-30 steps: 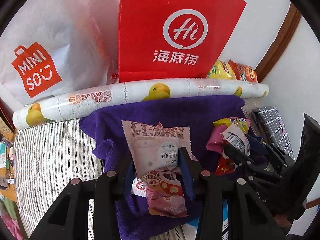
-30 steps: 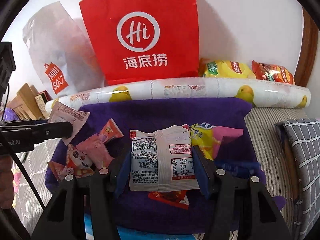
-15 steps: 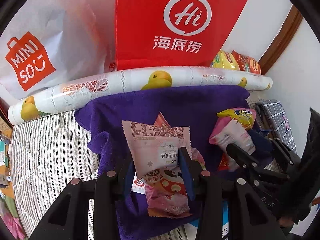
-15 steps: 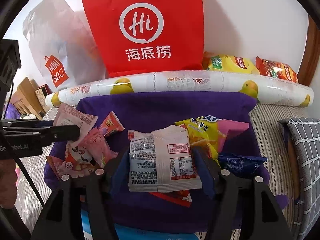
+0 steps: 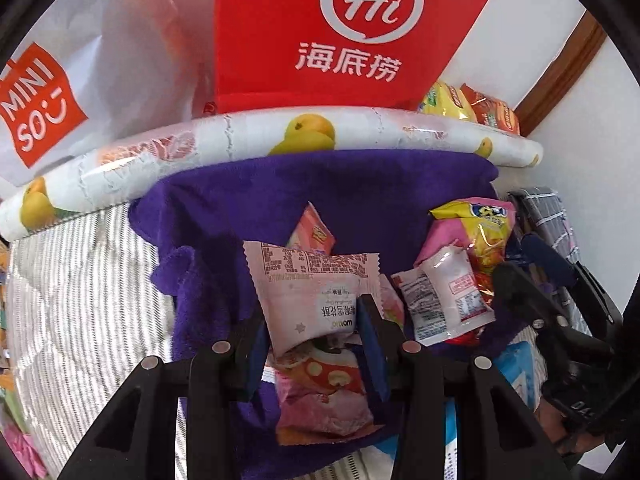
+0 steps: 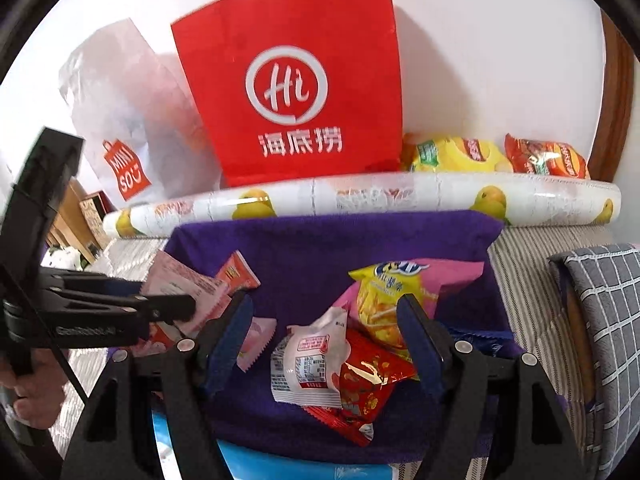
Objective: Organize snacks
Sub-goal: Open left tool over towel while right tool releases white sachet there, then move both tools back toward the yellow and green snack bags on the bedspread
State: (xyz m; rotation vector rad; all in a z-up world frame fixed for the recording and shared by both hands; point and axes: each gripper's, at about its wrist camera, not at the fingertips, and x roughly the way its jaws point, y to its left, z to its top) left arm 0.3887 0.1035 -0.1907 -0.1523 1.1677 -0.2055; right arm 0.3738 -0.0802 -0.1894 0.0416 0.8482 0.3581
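The left tool [image 5: 314, 338] is clamped on a pale pink snack packet [image 5: 310, 284], its fingers pinching the packet's lower sides while the crimped top edge stands away from the camera toward the far edge of the purple towel [image 5: 320, 184]; the packet's long axis runs along the fingers, near to far. It looks light and limp, a film wrapper that would crumple rather than resist, so a hold on the flat body near a sealed end seems safest against slipping. The right tool [image 6: 330, 340] hovers with its jaws spread wide and nothing between them, above a white sachet [image 6: 308, 364] lying slantwise on a glossy red packet [image 6: 368, 376], just in front of a yellow-and-pink chip bag [image 6: 392, 292] whose top points toward the far edge. All rest on the towel spread over a striped bed [image 5: 88, 280]. Beyond lie a duck-print roll [image 6: 360, 196], a red paper bag [image 6: 296, 100] and a white shopping bag [image 6: 120, 120] against the wall.
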